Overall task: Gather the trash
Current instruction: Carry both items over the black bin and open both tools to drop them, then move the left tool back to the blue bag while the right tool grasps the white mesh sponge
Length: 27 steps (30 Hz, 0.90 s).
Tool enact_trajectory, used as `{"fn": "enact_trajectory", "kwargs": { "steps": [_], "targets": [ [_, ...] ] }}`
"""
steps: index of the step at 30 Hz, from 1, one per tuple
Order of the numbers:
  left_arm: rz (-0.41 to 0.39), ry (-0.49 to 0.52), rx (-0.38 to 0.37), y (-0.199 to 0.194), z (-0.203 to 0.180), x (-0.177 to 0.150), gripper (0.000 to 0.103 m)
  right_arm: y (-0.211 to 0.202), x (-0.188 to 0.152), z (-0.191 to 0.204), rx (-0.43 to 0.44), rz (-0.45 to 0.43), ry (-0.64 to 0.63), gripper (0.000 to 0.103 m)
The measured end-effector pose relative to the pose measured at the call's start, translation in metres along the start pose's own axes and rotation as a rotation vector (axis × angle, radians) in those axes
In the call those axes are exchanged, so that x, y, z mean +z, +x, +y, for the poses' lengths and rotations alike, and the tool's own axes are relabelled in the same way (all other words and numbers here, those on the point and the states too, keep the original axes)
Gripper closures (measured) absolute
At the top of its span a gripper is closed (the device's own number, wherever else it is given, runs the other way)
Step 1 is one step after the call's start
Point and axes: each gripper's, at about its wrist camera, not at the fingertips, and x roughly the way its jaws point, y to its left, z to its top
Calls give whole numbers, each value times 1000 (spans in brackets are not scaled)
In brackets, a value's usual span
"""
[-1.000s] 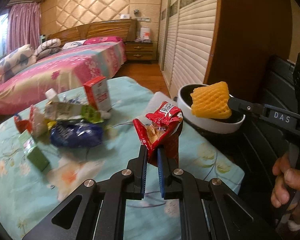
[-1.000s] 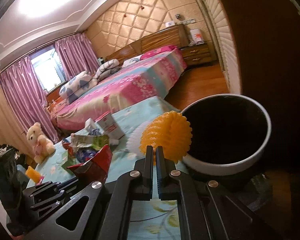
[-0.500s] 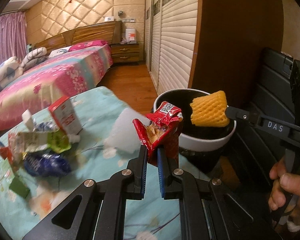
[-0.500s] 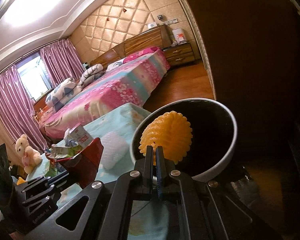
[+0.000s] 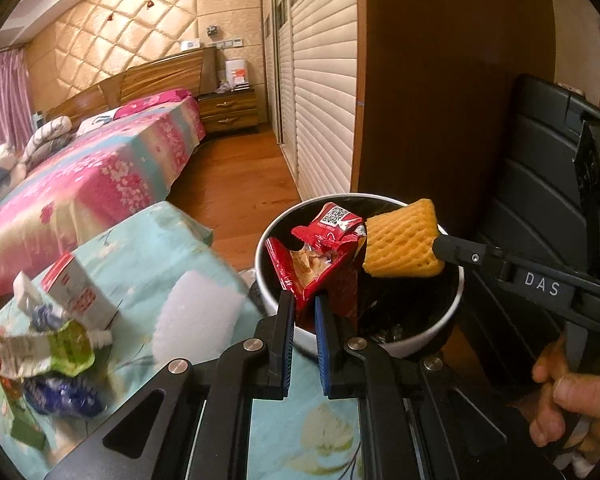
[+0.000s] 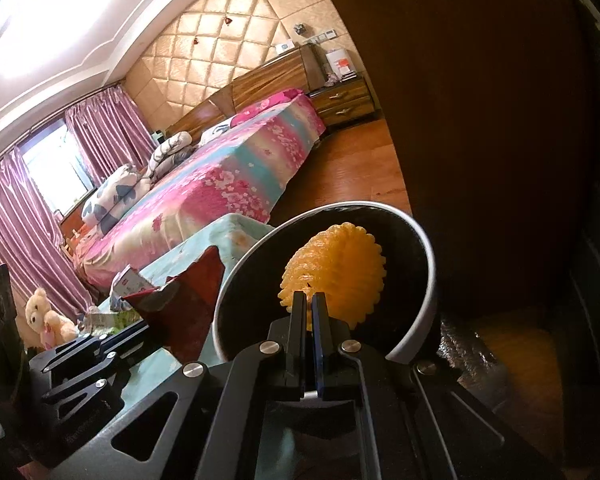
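STEP: drop-off; you had both loads over the round white-rimmed, black-lined bin (image 5: 452, 300) | L fingers (image 5: 302, 304) clamped on torn red foil snack wrapper (image 5: 324, 256) | R fingers (image 6: 309, 306) pinched shut on yellow foam fruit net (image 6: 336, 276) | NEXT: prob. open both so they fall inside; more litter left on counter (image 5: 172, 240) | TEXT: "DAS" on R gripper, QR code on wrapper

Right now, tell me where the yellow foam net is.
The foam net is clamped in the right gripper, held over the bin, right of the red wrapper in the left wrist view.
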Motion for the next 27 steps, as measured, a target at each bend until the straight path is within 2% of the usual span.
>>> {"fn": "enact_trajectory", "kwargs": {
  "steps": [9,12,15,16,17,19,22,23,25,27],
  "targets": [
    [21,15,-9,25,-9,8,93,7,5,-14,0,21,24,100],
    [32,8,-22,30,-10,9,88,9,8,-14,-6,29,26,96],
    [26,3,-11,29,-11,9,69,11,9,-16,-24,41,27,93],
    [21,2,-8,28,-11,8,55,11,9,-17,-25,44,32,87],
    [12,0,1,26,-10,8,47,10,8,-19,-23,42,39,73],
    [-3,-2,15,21,-9,4,47,6,7,-18,-26,27,42,50],
    [5,-18,26,16,-7,-4,46,-1,6,-15,-30,6,39,43],
    [10,-31,26,14,-5,-8,46,-3,6,-14,-28,2,40,37],
    [19,-54,31,10,0,-15,45,-8,5,-8,-25,-14,33,30],
    [23,-72,36,5,4,-21,44,-10,4,-3,-26,-20,17,26]
  ]
}}
